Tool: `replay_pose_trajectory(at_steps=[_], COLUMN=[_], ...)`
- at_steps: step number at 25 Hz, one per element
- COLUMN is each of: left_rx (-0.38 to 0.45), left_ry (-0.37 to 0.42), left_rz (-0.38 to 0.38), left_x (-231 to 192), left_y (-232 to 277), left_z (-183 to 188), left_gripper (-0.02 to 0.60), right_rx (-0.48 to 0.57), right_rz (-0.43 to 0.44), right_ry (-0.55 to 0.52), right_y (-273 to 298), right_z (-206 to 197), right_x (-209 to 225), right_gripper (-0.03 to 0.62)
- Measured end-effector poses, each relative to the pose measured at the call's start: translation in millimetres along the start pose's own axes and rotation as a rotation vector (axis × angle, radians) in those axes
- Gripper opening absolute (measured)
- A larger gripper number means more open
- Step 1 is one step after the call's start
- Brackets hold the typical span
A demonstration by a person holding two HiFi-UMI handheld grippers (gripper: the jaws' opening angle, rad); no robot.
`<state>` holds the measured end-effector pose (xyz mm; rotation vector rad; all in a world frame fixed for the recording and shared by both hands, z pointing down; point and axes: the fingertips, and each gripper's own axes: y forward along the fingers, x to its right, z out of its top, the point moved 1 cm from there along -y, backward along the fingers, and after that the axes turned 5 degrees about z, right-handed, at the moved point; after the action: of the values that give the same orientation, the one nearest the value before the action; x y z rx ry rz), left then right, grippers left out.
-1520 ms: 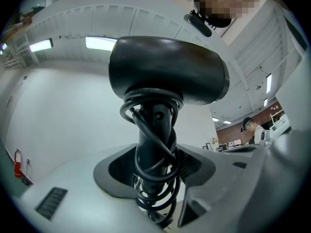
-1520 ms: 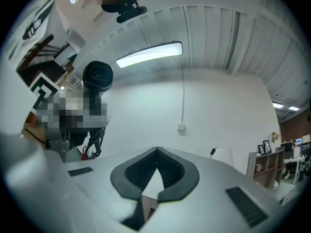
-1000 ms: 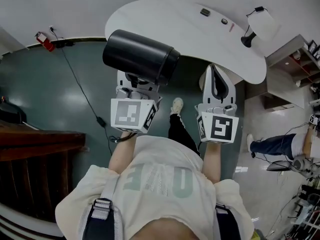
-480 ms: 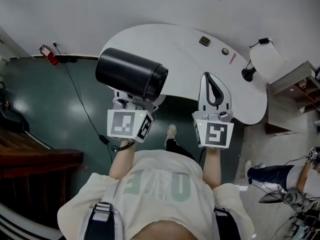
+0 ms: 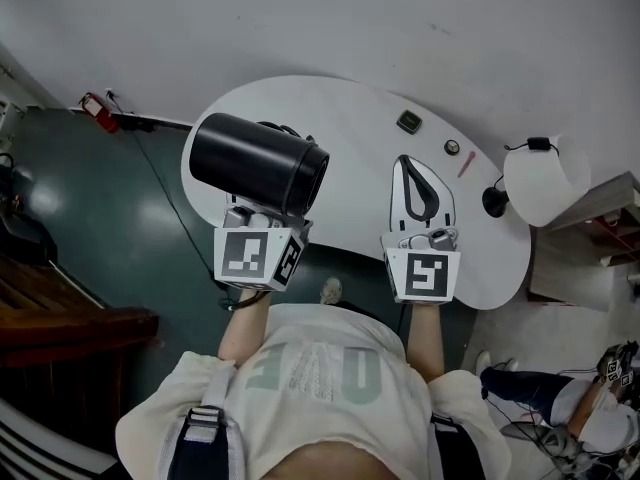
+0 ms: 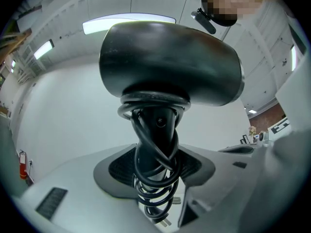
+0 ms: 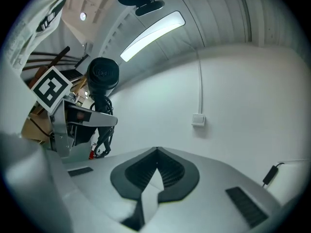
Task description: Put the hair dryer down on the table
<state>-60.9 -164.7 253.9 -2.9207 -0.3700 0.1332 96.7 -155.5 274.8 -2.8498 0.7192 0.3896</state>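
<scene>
Head view: we clamp left gripper on hair dryer handle, cord coiled round it against snagging. Barrel above jaws, airborne. Table ahead, below. Right gripper beside it, jaws together, empty, spare.

moved: hair dryer | from over floor | to over table

Hair dryer w/ cord in hand-held gripper
</scene>
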Motion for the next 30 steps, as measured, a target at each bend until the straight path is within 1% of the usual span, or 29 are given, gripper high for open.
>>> replay_pose_trajectory(at_steps=[4, 9, 14, 19, 22, 25, 30], left_rx=[-0.059, -0.119, -0.120, -0.120, -0.141, -0.194, -0.323], left_ry=[0.004, -0.016, -0.011, -0.007, 0.006, 0.018, 0.014], left_rz=[0.011, -0.015, -0.054, -0.069, -0.090, -0.111, -0.152], left_x=[-4, -5, -7, -11, -11, -9, -3], left_y=[25, 45, 62, 74, 80, 85, 89], left_z=[-23, -49, -58, -60, -63, -75, -112], left_gripper=[0.235, 0.235, 0.235, 0.235, 0.235, 0.233, 0.233], right_rx=[0.005, -0.012, -0.007, -0.009, -0.012, -0.020, -0.056], right_rz=[0.002, -0.023, -0.078, -0.072, -0.072, -0.073, -0.082], right_ry=[0.009, 0.034, 0.045, 0.042, 0.038, 0.042, 0.066], right_y=[22, 38, 47, 55, 62, 68, 71], right_z=[-9, -20, -27, -26, -26, -29, -41], right_x=[16, 29, 34, 29, 29, 29, 28], right_gripper=[0.003, 0.003, 0.003, 0.003, 0.003, 0.003, 0.003])
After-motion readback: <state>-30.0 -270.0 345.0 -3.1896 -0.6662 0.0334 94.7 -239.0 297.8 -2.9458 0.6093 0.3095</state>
